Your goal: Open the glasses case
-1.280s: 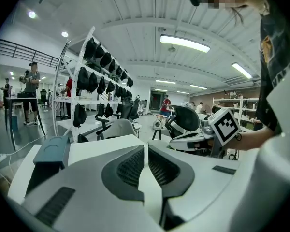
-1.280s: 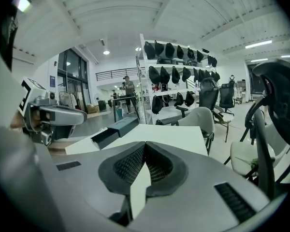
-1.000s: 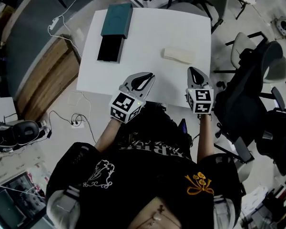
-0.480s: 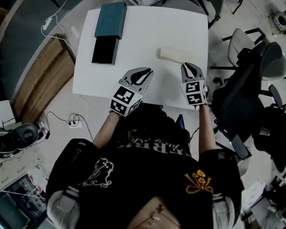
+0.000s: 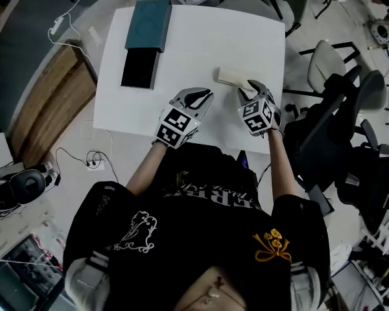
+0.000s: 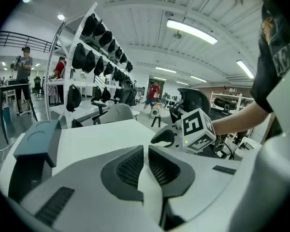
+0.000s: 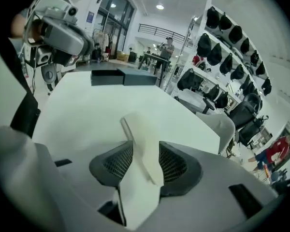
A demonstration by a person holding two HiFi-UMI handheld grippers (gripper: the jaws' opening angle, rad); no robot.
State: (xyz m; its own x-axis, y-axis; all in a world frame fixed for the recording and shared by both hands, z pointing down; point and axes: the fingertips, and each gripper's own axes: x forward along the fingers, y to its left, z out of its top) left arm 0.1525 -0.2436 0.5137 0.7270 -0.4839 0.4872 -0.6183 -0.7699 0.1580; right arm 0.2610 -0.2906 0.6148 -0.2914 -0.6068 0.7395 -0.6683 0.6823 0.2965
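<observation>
A cream glasses case lies closed on the white table, right of centre. My right gripper is at the case's near end, tilted down, and its jaws are opening. In the right gripper view the case runs between the two pads of the right gripper, with a slim gap on one side. My left gripper is shut and empty, over bare table just left of the case. The left gripper view shows the left gripper with its pads together and the right gripper ahead.
A teal box and a black box sit at the table's far left. Office chairs crowd the right side. A wooden bench and floor cables lie to the left.
Both grippers moved forward over the table toward the case. The right gripper rolled, dropped to the case's near end, and its jaws went from shut to spread around it.
</observation>
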